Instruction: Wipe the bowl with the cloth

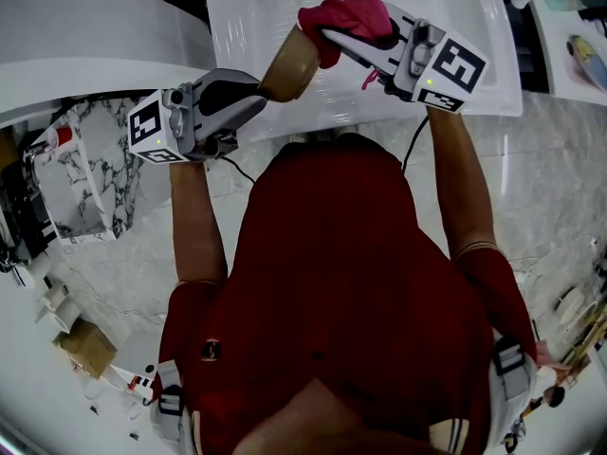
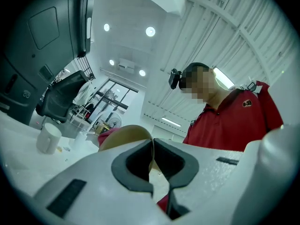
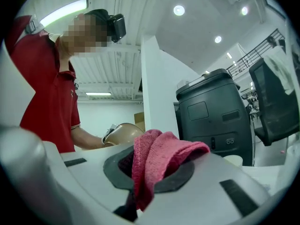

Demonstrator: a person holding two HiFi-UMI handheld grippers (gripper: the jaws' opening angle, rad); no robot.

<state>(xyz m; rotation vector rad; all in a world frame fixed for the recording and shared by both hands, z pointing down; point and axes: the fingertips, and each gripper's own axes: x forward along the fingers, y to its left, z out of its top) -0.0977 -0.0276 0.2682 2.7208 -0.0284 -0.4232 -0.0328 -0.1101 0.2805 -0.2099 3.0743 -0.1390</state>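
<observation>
over the white sink (image 1: 474, 55) i hold one tan bowl (image 1: 289, 64), tipped on its side, its rim pinched between the closed jaws of the left gripper (image 1: 258, 91). one pink cloth (image 1: 349, 15) sits bunched and clamped in the right gripper (image 1: 332, 38), pressed to the bowl's upper edge. i judge wiping under way, not finished; how much is clean i cannot tell. count: two grippers, one bowl, one cloth.

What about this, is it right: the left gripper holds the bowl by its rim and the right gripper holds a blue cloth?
Not quite. The cloth is pink, not blue, as the right gripper view shows; the left gripper does hold the bowl by its rim.
</observation>
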